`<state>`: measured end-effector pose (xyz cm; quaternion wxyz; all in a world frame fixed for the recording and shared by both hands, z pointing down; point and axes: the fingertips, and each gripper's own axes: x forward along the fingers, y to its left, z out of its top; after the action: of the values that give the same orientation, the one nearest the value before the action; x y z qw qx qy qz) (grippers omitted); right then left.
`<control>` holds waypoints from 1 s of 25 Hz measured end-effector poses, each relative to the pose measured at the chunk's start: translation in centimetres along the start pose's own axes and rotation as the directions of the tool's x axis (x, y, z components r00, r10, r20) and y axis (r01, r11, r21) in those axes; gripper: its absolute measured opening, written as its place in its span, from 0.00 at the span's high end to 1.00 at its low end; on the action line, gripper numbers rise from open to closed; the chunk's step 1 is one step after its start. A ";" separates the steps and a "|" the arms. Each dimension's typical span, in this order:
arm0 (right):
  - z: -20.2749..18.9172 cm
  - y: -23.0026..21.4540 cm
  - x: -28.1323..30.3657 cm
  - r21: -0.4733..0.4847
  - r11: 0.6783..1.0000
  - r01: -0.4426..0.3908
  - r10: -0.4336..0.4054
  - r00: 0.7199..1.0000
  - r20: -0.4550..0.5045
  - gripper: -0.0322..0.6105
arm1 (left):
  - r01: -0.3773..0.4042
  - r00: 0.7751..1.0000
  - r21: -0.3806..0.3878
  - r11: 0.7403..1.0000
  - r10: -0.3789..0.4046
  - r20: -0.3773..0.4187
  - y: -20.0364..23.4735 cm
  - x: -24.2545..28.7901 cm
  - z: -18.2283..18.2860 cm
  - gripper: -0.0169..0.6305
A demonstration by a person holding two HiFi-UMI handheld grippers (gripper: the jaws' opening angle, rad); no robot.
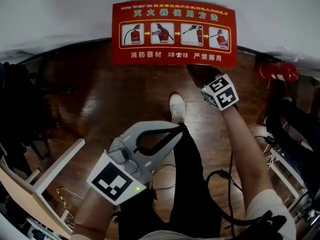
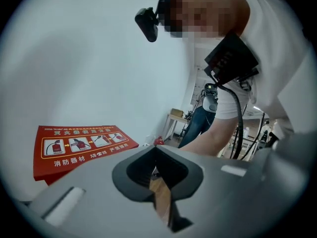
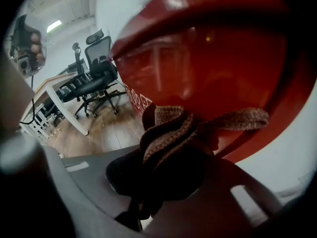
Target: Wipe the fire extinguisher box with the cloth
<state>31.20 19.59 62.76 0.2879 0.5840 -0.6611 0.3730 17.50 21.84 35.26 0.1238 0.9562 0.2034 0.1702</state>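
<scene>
Dark wooden floorboards run up to a plain white wall, and the fire extinguisher box stands on the floor against that wall. It is glossy red, and the face turned to the head camera carries white lettering and a framed row of four small pictures of an extinguisher in use. The right gripper is stretched out to the box's lower right part, its jaws clamped on a bunched brown cloth that lies against the red surface. The left gripper is held back near the person's legs, well apart from the box, its jaws closed together on nothing. A white shoe rests on the boards between the grippers. A black office chair and a pale desk stand further off in the room.
</scene>
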 end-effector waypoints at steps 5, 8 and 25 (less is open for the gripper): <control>-3.4 -1.0 5.8 0.031 0.999 0.010 -0.008 0.999 -0.044 0.87 | -0.034 0.999 0.003 0.999 0.034 0.024 2.9 0.4 -2.9 0.97; -5.9 -2.1 9.5 0.100 0.995 0.026 -0.019 0.998 -0.066 0.87 | -0.061 0.998 -0.004 0.998 0.061 0.018 4.6 0.4 -5.2 0.97; -13.9 -1.2 20.4 0.225 0.974 -0.037 0.094 0.965 -0.246 0.87 | -0.106 0.993 -0.067 0.992 0.109 0.047 7.8 -2.1 -12.8 0.97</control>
<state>28.48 19.73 87.34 0.2922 0.5368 -0.5926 0.5248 13.57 16.12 48.77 0.1505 0.9653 0.1426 0.1590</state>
